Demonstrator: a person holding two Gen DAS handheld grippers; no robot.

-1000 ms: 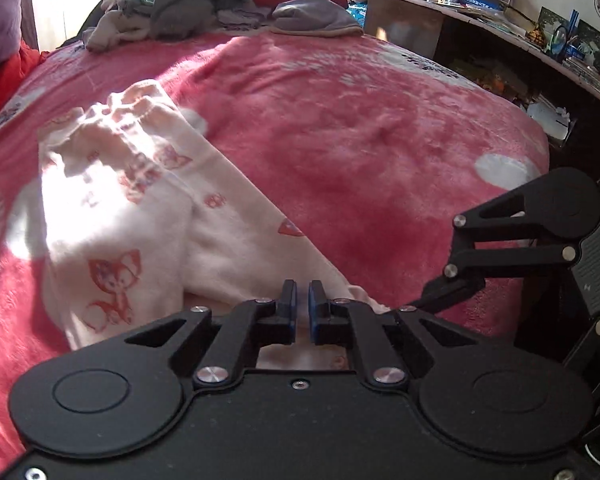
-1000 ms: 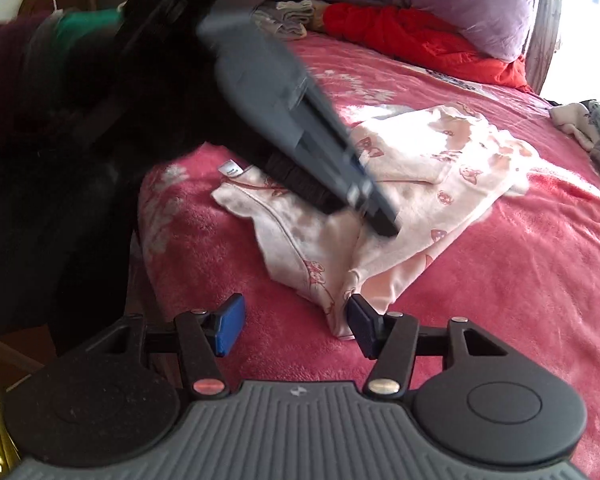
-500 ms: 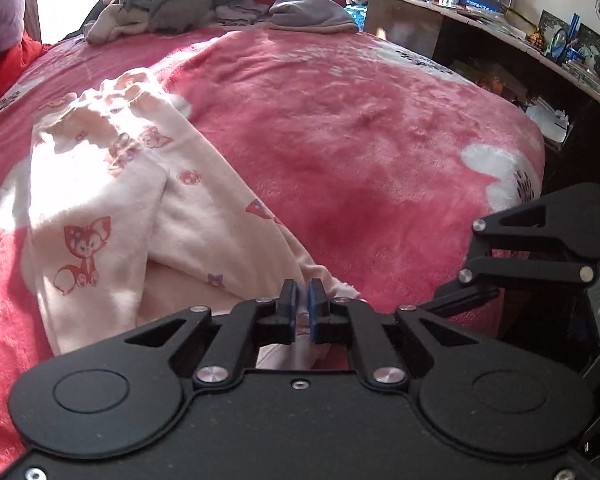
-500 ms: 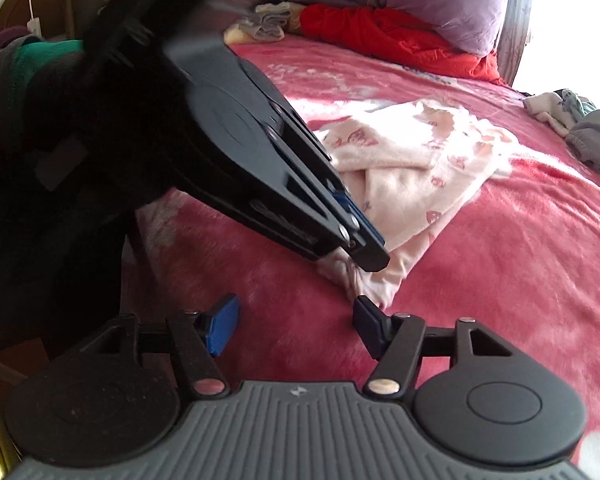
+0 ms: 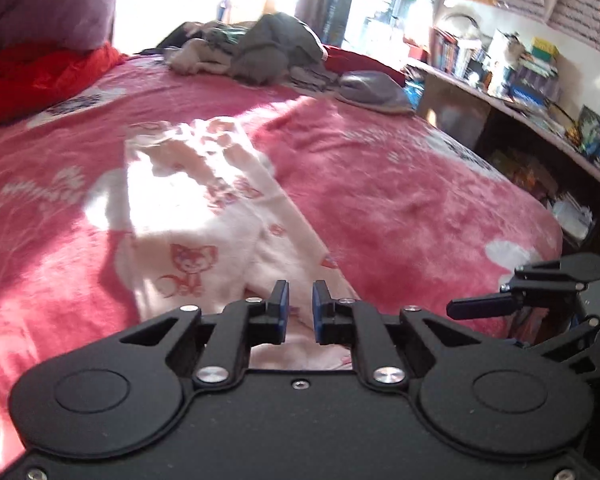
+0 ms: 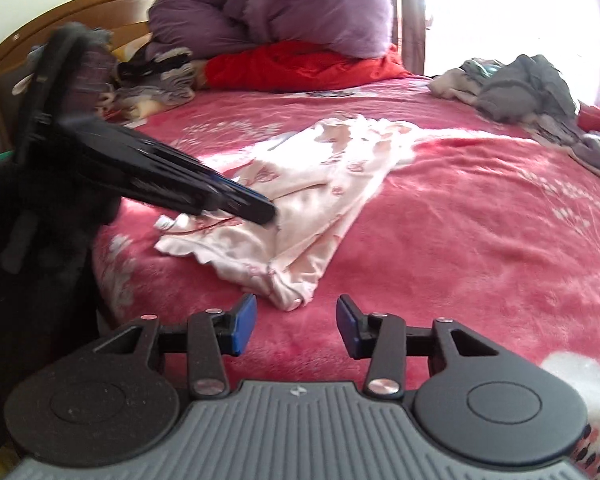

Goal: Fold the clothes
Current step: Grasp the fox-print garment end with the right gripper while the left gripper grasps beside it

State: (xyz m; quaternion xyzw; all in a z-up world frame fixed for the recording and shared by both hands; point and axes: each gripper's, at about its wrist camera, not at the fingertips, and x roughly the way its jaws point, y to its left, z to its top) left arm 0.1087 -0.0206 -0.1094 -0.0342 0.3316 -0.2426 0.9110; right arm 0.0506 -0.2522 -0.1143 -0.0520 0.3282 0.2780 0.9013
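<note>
A cream garment [image 5: 204,216] printed with small pink foxes lies partly folded on the pink blanket [image 5: 400,200]. My left gripper [image 5: 300,308] is at its near edge. Its jaws are opening, with a narrow gap and the cloth under and between them, no longer pinched. The right wrist view shows that left gripper [image 6: 266,214] resting its tip on the garment [image 6: 332,184]. My right gripper [image 6: 296,324] hovers just short of the garment's near corner, jaws closing with nothing between them. One right gripper finger [image 5: 480,306] shows at the right of the left wrist view.
A pile of grey and beige clothes [image 5: 260,48] lies at the bed's far side, a grey item [image 5: 372,92] beside it. A purple duvet [image 6: 292,8] and red quilt [image 6: 300,68] sit by the wooden headboard [image 6: 60,12]. Crowded bookshelves [image 5: 500,68] run along the bed.
My left jaws, shut on the cloth before, have parted a little. The right jaws have narrowed. Both grippers shifted and rolled, and the garment's near edge now lies on the blanket.
</note>
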